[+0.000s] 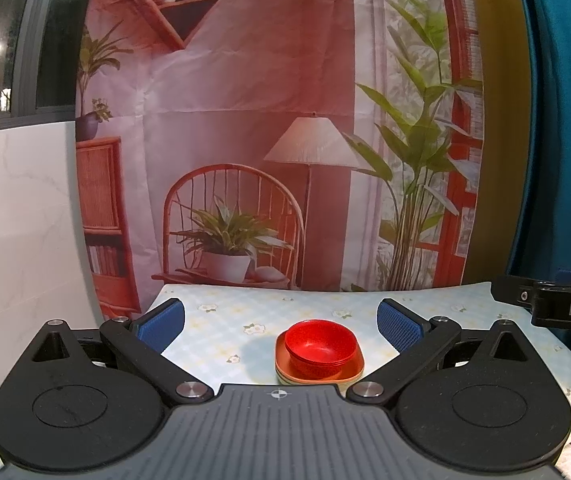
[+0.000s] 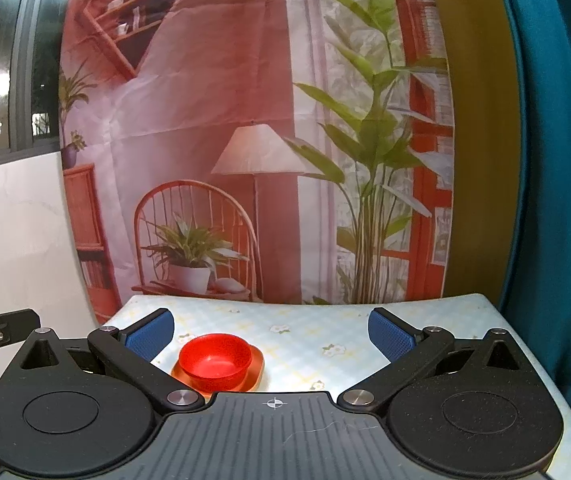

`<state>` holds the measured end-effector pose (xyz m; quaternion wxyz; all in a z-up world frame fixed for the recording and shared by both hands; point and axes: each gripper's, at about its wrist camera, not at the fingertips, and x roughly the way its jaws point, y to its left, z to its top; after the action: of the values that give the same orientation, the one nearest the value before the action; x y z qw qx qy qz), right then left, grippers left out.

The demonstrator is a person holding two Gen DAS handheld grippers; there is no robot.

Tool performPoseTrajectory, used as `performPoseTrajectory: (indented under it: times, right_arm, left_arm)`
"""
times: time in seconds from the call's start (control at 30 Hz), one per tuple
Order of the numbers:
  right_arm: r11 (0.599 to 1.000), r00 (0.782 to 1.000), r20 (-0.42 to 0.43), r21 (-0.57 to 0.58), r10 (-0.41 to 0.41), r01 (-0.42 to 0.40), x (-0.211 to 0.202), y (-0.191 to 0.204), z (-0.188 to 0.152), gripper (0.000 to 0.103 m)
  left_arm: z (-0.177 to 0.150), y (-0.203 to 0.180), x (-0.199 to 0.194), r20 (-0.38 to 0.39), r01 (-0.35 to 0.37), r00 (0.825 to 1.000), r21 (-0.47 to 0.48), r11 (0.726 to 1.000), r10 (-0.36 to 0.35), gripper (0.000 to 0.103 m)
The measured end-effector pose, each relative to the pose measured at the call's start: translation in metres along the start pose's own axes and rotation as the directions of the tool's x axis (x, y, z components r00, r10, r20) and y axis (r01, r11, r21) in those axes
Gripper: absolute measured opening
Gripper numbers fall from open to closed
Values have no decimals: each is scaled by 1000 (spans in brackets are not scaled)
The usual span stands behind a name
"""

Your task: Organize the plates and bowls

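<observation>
Well, both claws hang wide apart and hold nothing: the left claw [image 1: 280,326] and the right claw [image 2: 271,332] hover over the surface [image 1: 213,320]. Between and below them sits a glossy red bowl [image 1: 320,347], apparently several nested together, resting on stacked orange square plates [image 1: 349,376] atop the flowered cloth.

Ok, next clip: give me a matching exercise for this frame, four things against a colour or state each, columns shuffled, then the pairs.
Things:
1. bowls
2. plates
3. left tool
4. tablecloth

Descriptions:
A. pale check with small flowers
B. red, nested, sitting on the plates
C. open, holding nothing
D. orange stack with rounded corners, under the bowls

Pairs: 1-B, 2-D, 3-C, 4-A
</observation>
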<state>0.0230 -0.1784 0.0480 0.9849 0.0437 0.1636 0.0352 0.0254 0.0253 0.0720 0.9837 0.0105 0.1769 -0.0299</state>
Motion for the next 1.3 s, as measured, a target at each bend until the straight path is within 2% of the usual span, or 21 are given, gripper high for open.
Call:
performPoseTrajectory:
  times: [1.3]
  right_arm:
    - [1000,1000,6,30,5,-5,-4,-8,-1,103]
  left_arm:
    - [2,3,-7,24,37,999,14,999,-37,103]
